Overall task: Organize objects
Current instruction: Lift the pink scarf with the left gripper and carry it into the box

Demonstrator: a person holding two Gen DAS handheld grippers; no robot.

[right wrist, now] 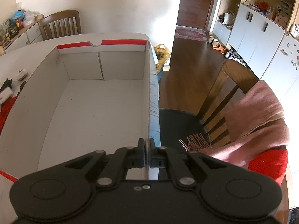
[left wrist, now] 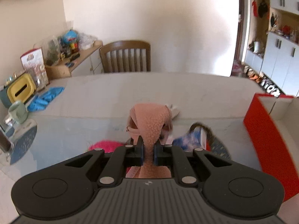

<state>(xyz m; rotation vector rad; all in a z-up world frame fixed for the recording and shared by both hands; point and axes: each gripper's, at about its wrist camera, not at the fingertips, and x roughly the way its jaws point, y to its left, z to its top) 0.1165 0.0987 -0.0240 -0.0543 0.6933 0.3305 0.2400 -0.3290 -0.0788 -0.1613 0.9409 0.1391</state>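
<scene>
Above the bench (left wrist: 112, 97), left tongs (left wrist: 149, 149) pinch a pink fleece garment (left wrist: 151, 119) for boxing; right tongs (right wrist: 147, 149) clamp the cardboard box (right wrist: 93, 112) wall, steadying it.

You are working in a lived-in home, at a dining table (left wrist: 115, 93) with a wooden slat-back chair (left wrist: 125, 56) pushed in at its far side against a cream wall. On your far left a low sideboard (left wrist: 82, 56) holds a toy globe (left wrist: 69, 37) and clutter. To your right a wood-floored hallway (right wrist: 188, 59) runs to an entry door (right wrist: 196, 1), with shoes (right wrist: 218, 46) beside white cupboards (right wrist: 256, 37).
</scene>
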